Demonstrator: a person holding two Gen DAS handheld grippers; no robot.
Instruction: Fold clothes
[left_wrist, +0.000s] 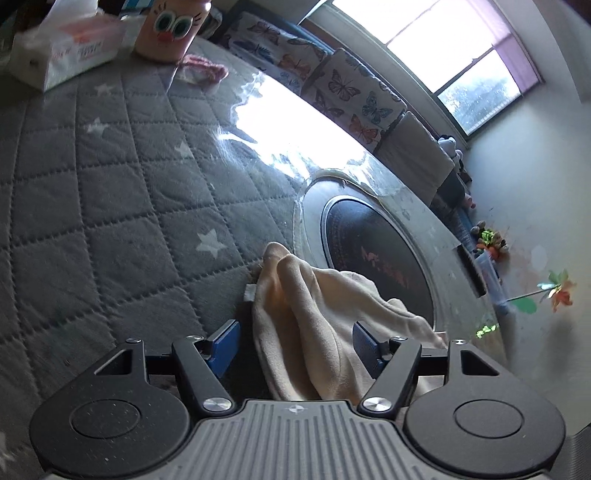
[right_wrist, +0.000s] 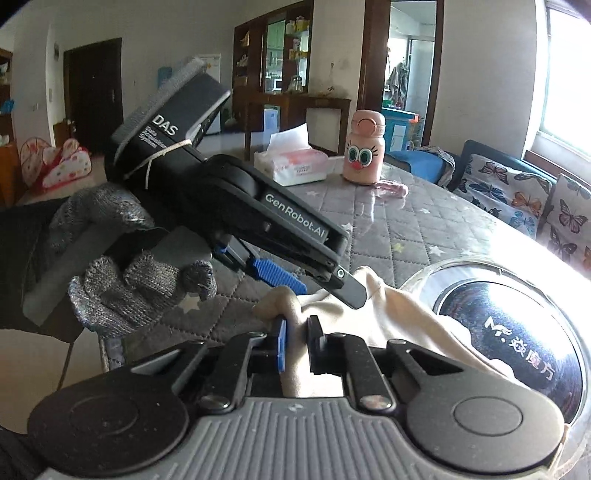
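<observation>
While the right gripper (right_wrist: 295, 349) has its jaws clenched on a bunched fold of the cream cloth (right_wrist: 399, 314) lying on the counter (right_wrist: 388, 229), the left gripper (left_wrist: 293, 341) straddles it, jaws released. Judged light, limp, non-fragile: grasp at edges or corners.

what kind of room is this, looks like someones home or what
Most likely a lived-in home, a living or dining room. A table under a quilted star-print cover stands beside a sofa with butterfly cushions, with a tissue box, a child's pink cartoon bottle and shelves behind.
</observation>
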